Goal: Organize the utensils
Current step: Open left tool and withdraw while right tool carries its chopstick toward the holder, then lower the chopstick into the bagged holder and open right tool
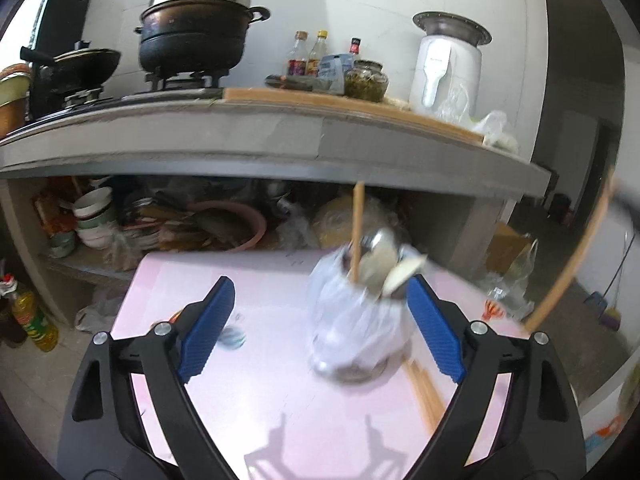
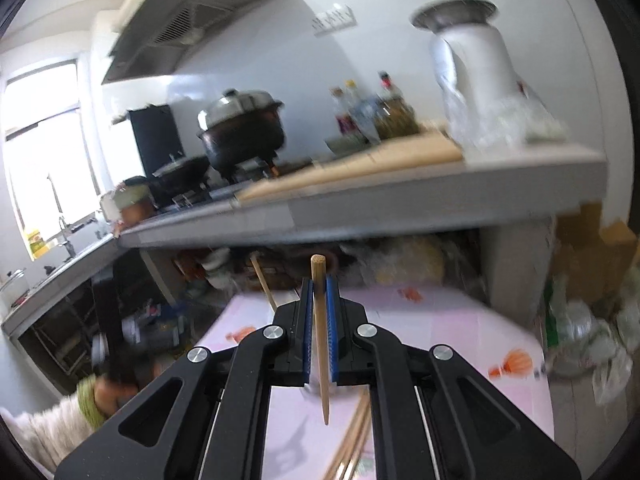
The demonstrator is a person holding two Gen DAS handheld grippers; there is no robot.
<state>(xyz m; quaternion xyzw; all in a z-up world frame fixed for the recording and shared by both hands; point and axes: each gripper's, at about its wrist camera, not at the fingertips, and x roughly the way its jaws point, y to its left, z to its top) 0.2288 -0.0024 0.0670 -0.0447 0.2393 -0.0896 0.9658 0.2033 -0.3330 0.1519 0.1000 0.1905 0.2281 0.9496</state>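
Up close in the left wrist view, the left gripper (image 1: 320, 316) has its blue ribbed pads spread wide apart, with nothing pressed between them. Between the two fingers, nearer the right-hand pad, stands a blurred utensil holder wrapped in a white plastic bag (image 1: 352, 328) on the pale pink tabletop (image 1: 248, 408). Out of its mouth rise a single light wooden chopstick (image 1: 357, 232), standing nearly upright toward twelve o'clock, and a shiny metal spoon (image 1: 378, 248) leaning toward one o'clock. Whether the right-hand pad touches the bag cannot be told through the blur. A few more wooden chopsticks (image 1: 424, 392) lie flat on the table at about five o'clock from the holder.

From the right wrist view, the right gripper (image 2: 319, 292) has its jaws together, clamped on a second pale wooden chopstick (image 2: 321, 340) that is held nearly vertical, blunt end at twelve o'clock and pointed tip at six, clear of the table. Below it, a loose bundle of chopsticks (image 2: 352, 440) lies on the pink surface. At eight o'clock a person's hand in a green-cuffed sleeve (image 2: 94, 400) shows, blurred.
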